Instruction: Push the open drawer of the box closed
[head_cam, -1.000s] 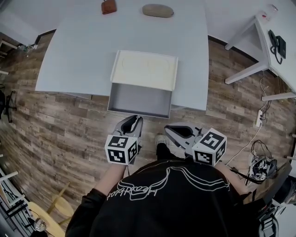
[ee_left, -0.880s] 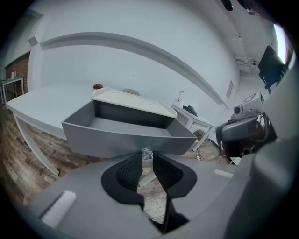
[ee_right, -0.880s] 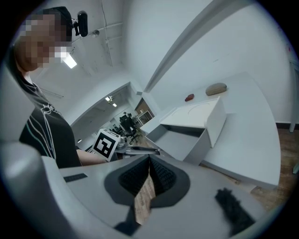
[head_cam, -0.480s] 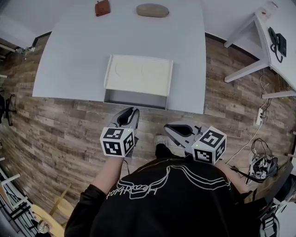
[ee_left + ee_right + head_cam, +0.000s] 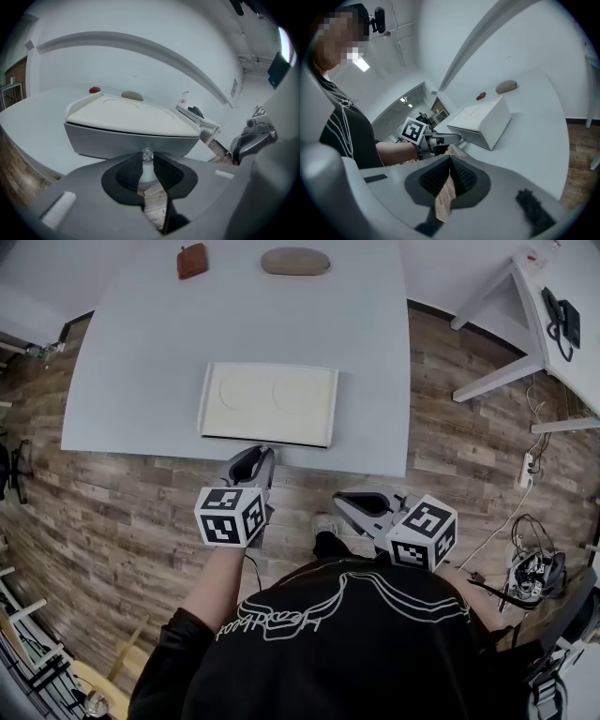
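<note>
Drawer (image 5: 126,140) status: extended toward the person a second ago, now flush or very nearly flush with the box (image 5: 269,402). The head view shows only a thin dark line along that front edge. Closing is judged complete or almost complete.

Box position: at the near edge of the table (image 5: 141,352), directly ahead of the left gripper (image 5: 261,452). Its jaws stand narrow, clamped on the small clear knob (image 5: 147,154) at the drawer front.

The right gripper (image 5: 341,502) is closed and empty, near the body and well apart from the box.
</note>
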Available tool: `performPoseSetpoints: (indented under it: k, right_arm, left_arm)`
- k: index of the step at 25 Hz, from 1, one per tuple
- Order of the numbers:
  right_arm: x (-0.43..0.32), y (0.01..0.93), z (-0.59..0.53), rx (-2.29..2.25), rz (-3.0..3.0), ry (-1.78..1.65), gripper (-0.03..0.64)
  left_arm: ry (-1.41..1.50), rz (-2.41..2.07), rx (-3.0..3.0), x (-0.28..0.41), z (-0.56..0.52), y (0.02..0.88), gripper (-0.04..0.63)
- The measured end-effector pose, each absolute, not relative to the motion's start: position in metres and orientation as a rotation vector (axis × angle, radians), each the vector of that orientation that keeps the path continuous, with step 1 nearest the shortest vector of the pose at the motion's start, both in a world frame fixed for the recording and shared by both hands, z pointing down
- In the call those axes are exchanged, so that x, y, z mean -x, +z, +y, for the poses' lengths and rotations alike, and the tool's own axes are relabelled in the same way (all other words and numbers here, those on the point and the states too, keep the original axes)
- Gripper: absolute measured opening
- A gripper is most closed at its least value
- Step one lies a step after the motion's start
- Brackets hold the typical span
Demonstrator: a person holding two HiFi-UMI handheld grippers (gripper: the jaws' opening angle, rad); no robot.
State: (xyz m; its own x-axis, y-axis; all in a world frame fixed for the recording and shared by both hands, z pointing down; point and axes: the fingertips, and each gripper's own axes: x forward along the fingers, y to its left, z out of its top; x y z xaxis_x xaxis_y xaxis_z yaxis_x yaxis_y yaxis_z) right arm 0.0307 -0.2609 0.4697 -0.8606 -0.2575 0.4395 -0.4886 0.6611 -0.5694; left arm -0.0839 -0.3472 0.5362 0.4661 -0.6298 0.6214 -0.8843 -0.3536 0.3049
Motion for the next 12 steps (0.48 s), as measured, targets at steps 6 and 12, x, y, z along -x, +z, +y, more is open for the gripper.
performPoseSetpoints:
  k: [6,12]
  right_arm:
    - [-0.037,0.474,-0.258,-0.611,-2.550,1.037,0.009]
    - [-0.035,0.470,-0.248,-0.632,-2.560,1.039,0.009]
  left_arm:
    - [0.555,-1.262,-2.110,0.082,-0.352,0.539,0.080]
    - [0.544,-1.240,-2.125,0.080,-0.349,0.538,0.164]
